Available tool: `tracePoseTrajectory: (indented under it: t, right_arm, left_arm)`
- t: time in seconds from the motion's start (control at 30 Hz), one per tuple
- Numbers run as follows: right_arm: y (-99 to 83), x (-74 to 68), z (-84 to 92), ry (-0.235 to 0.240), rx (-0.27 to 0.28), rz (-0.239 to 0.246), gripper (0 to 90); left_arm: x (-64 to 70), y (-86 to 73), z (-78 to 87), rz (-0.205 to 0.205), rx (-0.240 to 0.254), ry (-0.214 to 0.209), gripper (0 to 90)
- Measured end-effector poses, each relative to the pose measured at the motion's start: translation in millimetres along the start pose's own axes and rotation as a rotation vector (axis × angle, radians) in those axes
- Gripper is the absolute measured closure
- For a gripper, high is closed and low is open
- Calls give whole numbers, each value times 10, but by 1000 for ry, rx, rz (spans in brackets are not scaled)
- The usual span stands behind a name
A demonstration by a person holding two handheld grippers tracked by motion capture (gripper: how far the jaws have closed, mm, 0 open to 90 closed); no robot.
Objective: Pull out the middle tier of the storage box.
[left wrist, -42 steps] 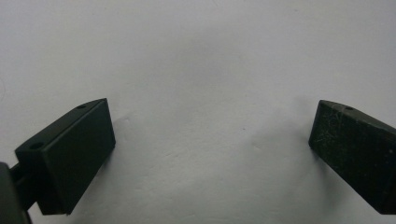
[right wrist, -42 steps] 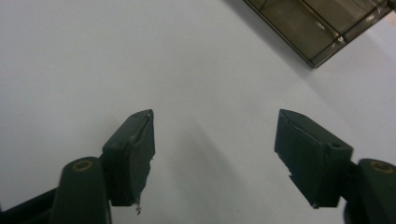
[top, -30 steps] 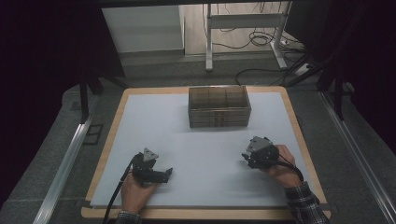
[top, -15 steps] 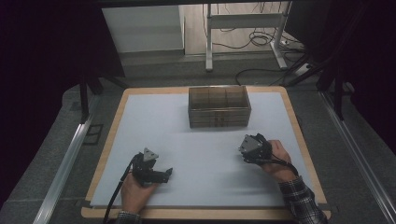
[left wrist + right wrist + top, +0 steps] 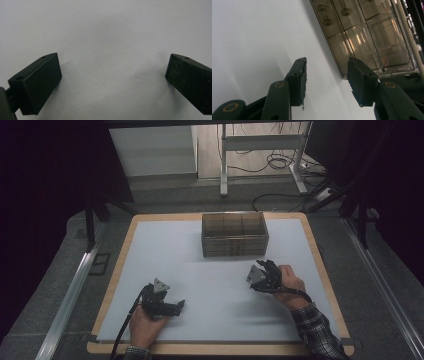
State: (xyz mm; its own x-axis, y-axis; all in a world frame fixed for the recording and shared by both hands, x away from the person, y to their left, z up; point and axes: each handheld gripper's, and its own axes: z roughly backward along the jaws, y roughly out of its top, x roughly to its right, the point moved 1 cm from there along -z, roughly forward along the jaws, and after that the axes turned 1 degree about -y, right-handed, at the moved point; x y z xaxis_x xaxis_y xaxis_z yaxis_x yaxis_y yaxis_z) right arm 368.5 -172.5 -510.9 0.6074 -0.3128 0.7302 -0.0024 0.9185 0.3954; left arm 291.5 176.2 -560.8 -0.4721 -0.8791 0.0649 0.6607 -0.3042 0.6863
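Right gripper (image 5: 260, 272): you have brought it in from the right side of the mat toward the middle since a second ago, and it now sits near the front of the drawer box (image 5: 234, 234), short of touching it.
Right jaws: they have just been closing and now stand partly open with nothing between them; in the right gripper view (image 5: 327, 77) you see bare mat in the gap and the box beyond it.
Left gripper (image 5: 167, 306): you are keeping it where it was, low over the near left part of the white mat (image 5: 165, 250).
Left jaws: wide apart in the left gripper view (image 5: 112, 80), holding nothing.
Drawer box: it stands at the far middle of the mat, a clear smoky case with small round knobs (image 5: 345, 11) on its front, all fronts looking flush and shut.
Meaning for the work: your right hand seems to be lining up on a drawer, and narrowing the jaws suits pinching a small knob.
Still to do: you have no contact yet; the reach to a knob is not finished.
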Motion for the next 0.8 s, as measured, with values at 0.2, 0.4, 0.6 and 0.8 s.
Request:
tracePoseTrajectory:
  t: [0.2,0.4,0.6,0.8]
  right_arm:
    - [84,-38,-51,-48,-9,78,515]
    - [145,-70,-102,-90,-20,128,515]
    - [188,-80,-169,-127,-28,188,530]
    - [256,-79,-211,-178,-31,239,542]
  left_arm:
    - [0,0,0,0,0,0,0]
    - [0,0,1,0,0,0,0]
    - [-1,0,1,0,0,-1,0]
    - [-1,0,1,0,0,-1,0]
